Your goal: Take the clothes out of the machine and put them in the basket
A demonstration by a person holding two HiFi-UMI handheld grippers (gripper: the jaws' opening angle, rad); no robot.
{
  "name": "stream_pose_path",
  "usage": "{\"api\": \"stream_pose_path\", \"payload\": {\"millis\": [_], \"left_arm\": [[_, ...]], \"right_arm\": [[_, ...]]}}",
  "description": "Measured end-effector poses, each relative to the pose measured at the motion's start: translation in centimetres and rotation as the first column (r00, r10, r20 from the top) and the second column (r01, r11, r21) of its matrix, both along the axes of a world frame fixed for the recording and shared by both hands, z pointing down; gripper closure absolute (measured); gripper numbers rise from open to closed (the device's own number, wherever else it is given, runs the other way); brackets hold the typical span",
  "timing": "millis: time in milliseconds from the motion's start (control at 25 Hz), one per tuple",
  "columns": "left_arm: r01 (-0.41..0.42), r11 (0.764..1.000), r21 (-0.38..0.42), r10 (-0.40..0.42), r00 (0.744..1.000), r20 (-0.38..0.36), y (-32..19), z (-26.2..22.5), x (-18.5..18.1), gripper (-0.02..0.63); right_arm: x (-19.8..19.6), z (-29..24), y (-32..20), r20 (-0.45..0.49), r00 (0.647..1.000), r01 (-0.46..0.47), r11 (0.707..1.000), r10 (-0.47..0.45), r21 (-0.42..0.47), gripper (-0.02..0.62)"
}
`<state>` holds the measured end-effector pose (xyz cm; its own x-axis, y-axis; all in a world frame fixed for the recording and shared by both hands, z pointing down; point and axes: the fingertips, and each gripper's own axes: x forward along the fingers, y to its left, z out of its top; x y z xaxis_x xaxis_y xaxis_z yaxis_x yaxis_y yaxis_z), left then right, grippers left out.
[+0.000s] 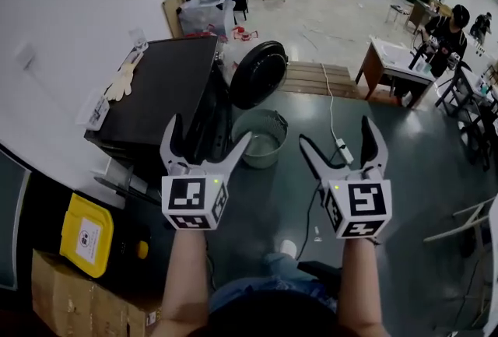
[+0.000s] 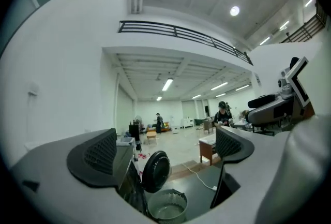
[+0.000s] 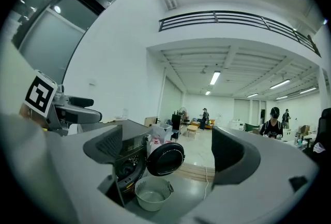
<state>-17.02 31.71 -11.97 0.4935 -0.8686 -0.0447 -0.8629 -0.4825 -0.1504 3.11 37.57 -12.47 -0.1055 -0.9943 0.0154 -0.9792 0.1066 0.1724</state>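
Note:
A black front-loading washing machine (image 1: pixel 167 94) stands at the left, its round door (image 1: pixel 258 74) swung wide. On the floor in front of it sits a pale green basket (image 1: pixel 261 138), with nothing inside that I can see. My left gripper (image 1: pixel 205 142) is held level in front of the machine, jaws open and empty. My right gripper (image 1: pixel 342 145) hangs beside it, also open and empty. The right gripper view shows the drum opening (image 3: pixel 120 165), the door (image 3: pixel 166 159) and the basket (image 3: pixel 152 193). The left gripper view also shows the door (image 2: pixel 155 171) and basket (image 2: pixel 168 206). No clothes are visible.
A yellow box (image 1: pixel 85 235) and a cardboard carton (image 1: pixel 78 300) sit at the lower left. A white cable with a power strip (image 1: pixel 339 147) runs across the dark floor. A wooden pallet (image 1: pixel 320 79) lies behind the basket. A person (image 1: pixel 447 36) works at a desk (image 1: pixel 397 63) on the right.

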Motion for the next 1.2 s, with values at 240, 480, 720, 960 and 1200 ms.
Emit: {"api": "stream_pose_path", "payload": {"millis": [240, 480, 720, 960, 1200], "left_arm": [[0.045, 0.999, 0.011, -0.046, 0.994, 0.096, -5.5, 1.1, 5.7, 0.037], [0.090, 0.996, -0.027, -0.088, 0.995, 0.055, -9.4, 1.9, 8.9, 0.037], [0.104, 0.994, -0.034, -0.102, 0.993, 0.053, -10.4, 1.9, 10.6, 0.037], [0.083, 0.996, -0.024, -0.082, 0.996, 0.039, -10.7, 1.7, 11.8, 0.037], [0.031, 0.998, -0.062, -0.031, 1.000, 0.003, -13.6, 2.5, 12.3, 0.038]], "right_arm": [[5.7, 0.7, -6.6, -0.006, 0.999, 0.050, 0.999, -0.050, -0.012, 0.067], [9.9, 2.2, -10.7, 0.005, 0.997, 0.079, 0.996, -0.079, -0.041, 0.067], [11.7, 3.3, -12.2, 0.012, 0.994, 0.106, 0.992, -0.106, -0.069, 0.067], [12.0, 3.7, -12.9, 0.029, 0.993, 0.119, 0.990, -0.117, -0.077, 0.067], [12.6, 4.6, -14.9, 0.037, 0.996, 0.087, 0.993, -0.084, -0.084, 0.067]]}}
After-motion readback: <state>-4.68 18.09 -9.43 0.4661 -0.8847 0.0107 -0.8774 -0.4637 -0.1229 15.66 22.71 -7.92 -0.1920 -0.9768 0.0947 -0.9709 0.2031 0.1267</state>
